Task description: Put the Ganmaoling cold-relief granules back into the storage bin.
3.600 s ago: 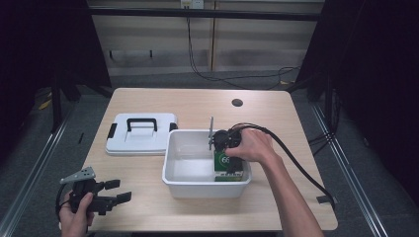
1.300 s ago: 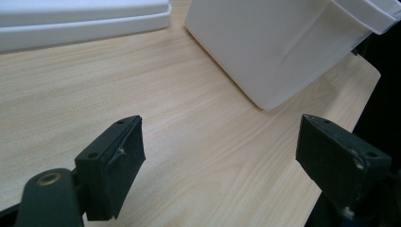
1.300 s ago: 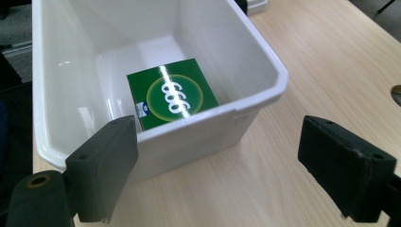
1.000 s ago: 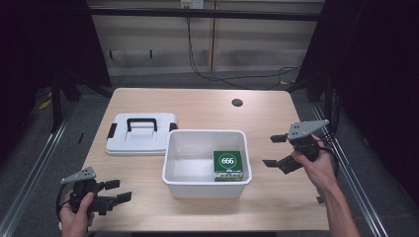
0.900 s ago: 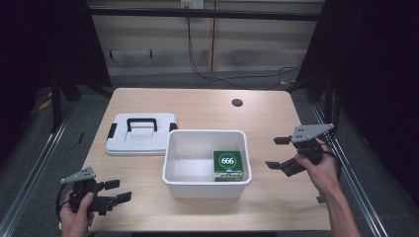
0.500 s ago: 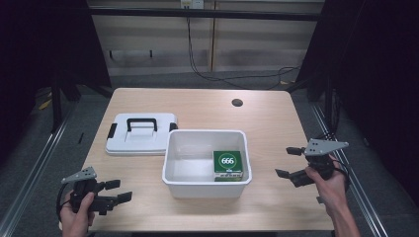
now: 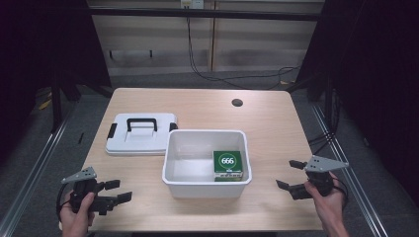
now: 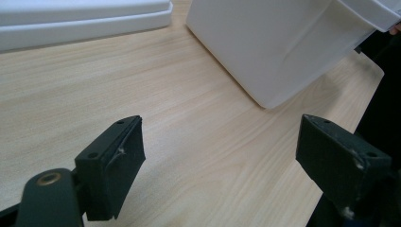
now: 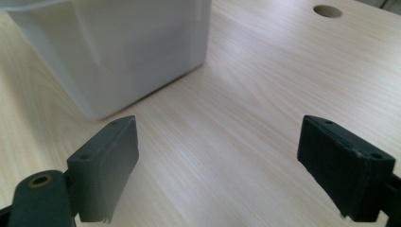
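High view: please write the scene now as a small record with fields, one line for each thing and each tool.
surface: light wooden table with a round hole
container: white rectangular plastic bin, open, near the table's middle
contents: green square box marked 666, in the bin's right near corner
lid: white flat plastic lid with a black handle, on the table left of the bin
left tool: open, holds nothing, near left corner
right tool: open, holds nothing, right of the bin
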### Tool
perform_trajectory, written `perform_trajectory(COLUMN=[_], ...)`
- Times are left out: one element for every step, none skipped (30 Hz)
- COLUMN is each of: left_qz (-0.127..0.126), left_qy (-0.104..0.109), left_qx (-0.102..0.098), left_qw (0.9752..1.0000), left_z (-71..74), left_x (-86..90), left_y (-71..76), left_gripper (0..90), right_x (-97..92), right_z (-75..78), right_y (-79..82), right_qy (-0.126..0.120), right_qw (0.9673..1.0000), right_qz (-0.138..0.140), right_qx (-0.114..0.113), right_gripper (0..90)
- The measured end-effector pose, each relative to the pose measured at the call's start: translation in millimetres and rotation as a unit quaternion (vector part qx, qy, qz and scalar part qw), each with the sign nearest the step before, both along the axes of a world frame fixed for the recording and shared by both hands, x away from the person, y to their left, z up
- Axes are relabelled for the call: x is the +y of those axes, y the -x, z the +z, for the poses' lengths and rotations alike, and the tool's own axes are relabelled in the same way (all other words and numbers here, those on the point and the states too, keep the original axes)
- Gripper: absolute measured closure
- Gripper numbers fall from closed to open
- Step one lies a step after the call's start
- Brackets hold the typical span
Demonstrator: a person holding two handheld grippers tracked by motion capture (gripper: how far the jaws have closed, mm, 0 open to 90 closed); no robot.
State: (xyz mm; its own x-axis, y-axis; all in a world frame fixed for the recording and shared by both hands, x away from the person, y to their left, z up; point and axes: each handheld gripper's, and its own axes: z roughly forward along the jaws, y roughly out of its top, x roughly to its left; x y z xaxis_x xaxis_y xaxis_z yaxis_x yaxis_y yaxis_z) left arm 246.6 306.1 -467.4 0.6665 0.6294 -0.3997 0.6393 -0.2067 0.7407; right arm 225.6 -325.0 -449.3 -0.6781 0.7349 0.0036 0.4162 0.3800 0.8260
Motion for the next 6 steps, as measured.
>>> perform_trajectory(left_qz=[0.000,0.000,0.000,-0.002,-0.002,-0.002], left_qy=[0.002,0.001,0.001,0.002,0.003,0.003], left_qx=[0.003,0.002,0.002,0.002,0.002,0.002], left_qw=[1.0000,1.0000,1.0000,1.0000,1.0000,1.0000], left_z=[-0.4,-0.4,-0.4,-0.4,-0.3,-0.3], left_x=[0.4,0.5,0.5,0.5,0.5,0.5], left_y=[-0.5,-0.8,-0.8,-0.8,-0.7,-0.7], left_gripper=[16.2,16.2,16.2,16.2,16.2,16.2], right_x=[-3.9,-5.3,-5.3,-7.0,-7.8,-7.8], right_z=[-5.8,-8.7,-8.7,-13.7,-15.6,-15.6], right_y=[1.6,2.1,2.1,2.8,2.5,2.5], right_qy=[-0.004,-0.006,-0.006,0.003,0.002,0.002], right_qw=[1.0000,0.9999,0.9999,0.9997,0.9996,0.9996], right_qz=[-0.007,-0.007,-0.007,-0.013,-0.010,-0.010], right_qx=[0.003,0.009,0.009,0.021,0.025,0.025], right_gripper=[12.8,12.8,12.8,12.8,12.9,12.9])
